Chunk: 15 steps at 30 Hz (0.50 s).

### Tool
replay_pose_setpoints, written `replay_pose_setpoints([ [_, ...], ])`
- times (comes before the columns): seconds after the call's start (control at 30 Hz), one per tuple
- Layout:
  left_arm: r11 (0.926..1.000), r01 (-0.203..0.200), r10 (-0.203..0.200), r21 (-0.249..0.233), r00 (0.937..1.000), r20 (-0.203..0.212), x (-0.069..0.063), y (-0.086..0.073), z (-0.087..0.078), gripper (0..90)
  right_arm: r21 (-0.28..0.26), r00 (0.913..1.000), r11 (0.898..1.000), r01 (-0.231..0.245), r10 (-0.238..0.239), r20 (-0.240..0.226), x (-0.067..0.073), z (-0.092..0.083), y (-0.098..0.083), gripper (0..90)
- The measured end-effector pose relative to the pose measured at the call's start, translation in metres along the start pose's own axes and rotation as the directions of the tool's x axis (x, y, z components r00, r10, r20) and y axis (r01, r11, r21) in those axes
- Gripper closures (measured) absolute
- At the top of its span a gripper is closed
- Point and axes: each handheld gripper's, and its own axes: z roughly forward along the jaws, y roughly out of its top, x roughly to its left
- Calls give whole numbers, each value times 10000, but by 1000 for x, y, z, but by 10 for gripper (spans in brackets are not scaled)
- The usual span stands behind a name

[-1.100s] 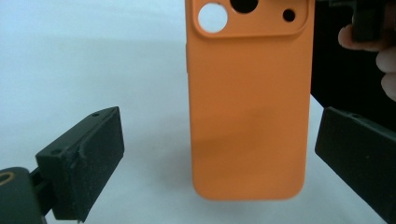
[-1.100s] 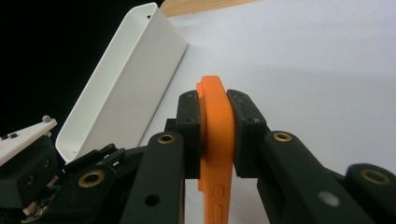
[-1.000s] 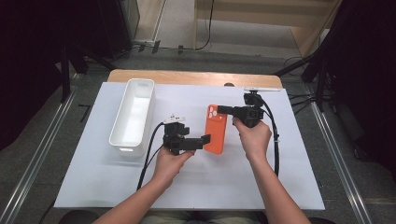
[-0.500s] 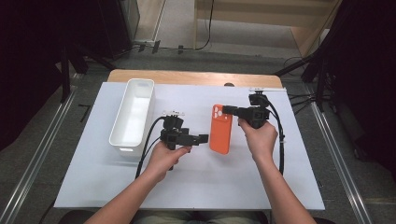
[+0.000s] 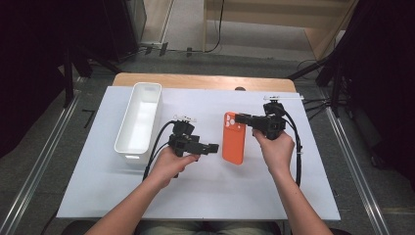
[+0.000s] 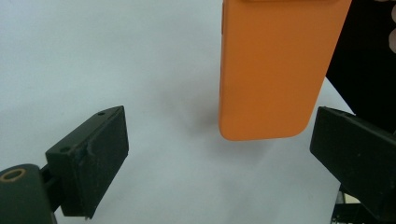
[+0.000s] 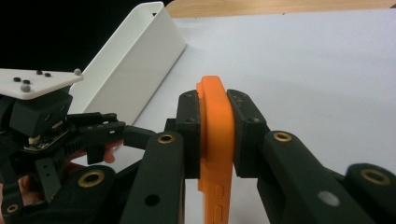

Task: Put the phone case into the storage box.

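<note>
The right hand-held gripper (image 7: 215,135) was closed on the top end of the orange phone case (image 7: 215,154), lifting it above the table (image 5: 293,196). The left hand-held gripper (image 6: 219,154), just beside the case's lower end, stood open, its jaws having just been closing on nothing. Beyond it lay the white bin (image 5: 139,122).

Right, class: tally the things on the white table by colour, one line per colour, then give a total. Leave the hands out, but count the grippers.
Orange: 1, the phone case
White: 1, the long bin
Black: 2, the left gripper and the right gripper
Total: 4
</note>
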Motion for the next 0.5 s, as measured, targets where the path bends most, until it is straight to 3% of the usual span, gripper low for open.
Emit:
replay_pose_setpoints([
  [0.1,10000,-95,95,-22,9999,71,0,1,-3,106,-75,9999,9998,158,-158,6,3,-1,-3,748],
  [0.3,9978,-618,620,248,9980,-105,-3,5,-7,108,-200,9986,9984,532,-531,59,9,-4,-8,748],
  [0.5,9955,-938,940,153,9954,-195,-5,7,-13,108,-360,9974,9967,723,-724,-31,14,-7,-14,748],
])
